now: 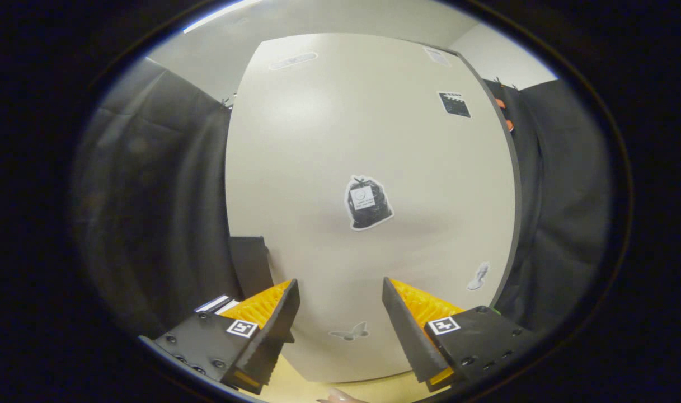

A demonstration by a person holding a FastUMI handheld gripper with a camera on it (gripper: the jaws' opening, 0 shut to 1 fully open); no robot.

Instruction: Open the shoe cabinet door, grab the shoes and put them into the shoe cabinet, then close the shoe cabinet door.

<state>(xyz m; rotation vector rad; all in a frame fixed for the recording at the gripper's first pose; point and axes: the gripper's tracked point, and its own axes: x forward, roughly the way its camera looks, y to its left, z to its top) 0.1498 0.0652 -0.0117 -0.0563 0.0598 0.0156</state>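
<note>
Black cloth wall (150, 212): hangs to the left of the cabinet, its folds blurred. A dark panel (250, 268) stands against the cabinet's lower left edge, just above the left finger.

Shoe cabinet door (368, 140): beige, flat, directly ahead of the gripper and beyond both fingers. It lies flush with no gap visible at its edges. Stickers on its face: a black bag-shaped sticker (367, 202) near the middle, a pale butterfly sticker (350, 332) between the fingers, a small black label (455, 104) at upper right, and a pale figure sticker (478, 276) at lower right.

Gripper (340, 324): fingers spread wide, nothing between them, the tips not visibly touching the door. Each finger (273, 330) is black with an orange ribbed backing.

Pale wood floor (301, 386): shows below the door.
</note>
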